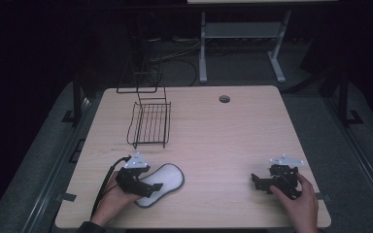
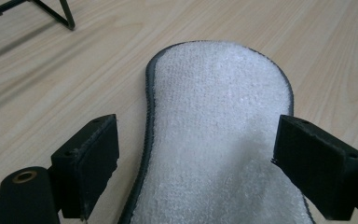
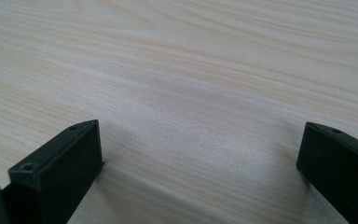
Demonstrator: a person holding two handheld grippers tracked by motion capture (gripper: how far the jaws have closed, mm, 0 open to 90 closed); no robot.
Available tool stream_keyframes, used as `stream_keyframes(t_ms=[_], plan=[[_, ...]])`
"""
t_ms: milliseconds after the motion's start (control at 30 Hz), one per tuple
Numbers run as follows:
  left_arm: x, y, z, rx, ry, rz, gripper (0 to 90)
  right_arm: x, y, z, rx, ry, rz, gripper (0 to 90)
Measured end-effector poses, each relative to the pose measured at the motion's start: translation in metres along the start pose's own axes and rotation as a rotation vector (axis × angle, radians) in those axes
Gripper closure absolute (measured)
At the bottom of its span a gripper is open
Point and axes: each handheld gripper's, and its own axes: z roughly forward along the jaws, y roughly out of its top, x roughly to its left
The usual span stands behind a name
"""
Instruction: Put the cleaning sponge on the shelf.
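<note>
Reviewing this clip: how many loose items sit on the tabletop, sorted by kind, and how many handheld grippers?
White terry insole with dark edging: 1
Black wire rack: 1
Handheld grippers: 2, the left gripper with jaws open either side of the insole, and the right gripper open over the bare table
Total: 4

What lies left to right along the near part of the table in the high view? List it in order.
Left gripper, jaws open over the heel end of the white terry insole with dark edging → bare light wood table → right gripper, jaws open.
</note>
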Motion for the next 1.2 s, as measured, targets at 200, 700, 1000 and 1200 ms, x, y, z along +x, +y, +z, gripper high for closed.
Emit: stream_keyframes(t_ms=[200,700,1000,1200], plan=[[0.0,0.0,0.004,0.022,0.005,0.006,13.6,0.0,0.0,0.0,0.0,0.0,0.0,0.0],[-0.003,-0.001,0.01,0.047,0.027,0.038,13.1,0.0,0.0,0.0,0.0,0.0,0.0,0.0],[-0.003,0.001,0.013,0.072,-0.001,0.018,15.5,0.0,0.0,0.0,0.0,0.0,0.0,0.0],[-0.004,0.002,0.011,0.072,-0.037,0.034,26.5,0.0,0.0,0.0,0.0,0.0,0.0,0.0]])
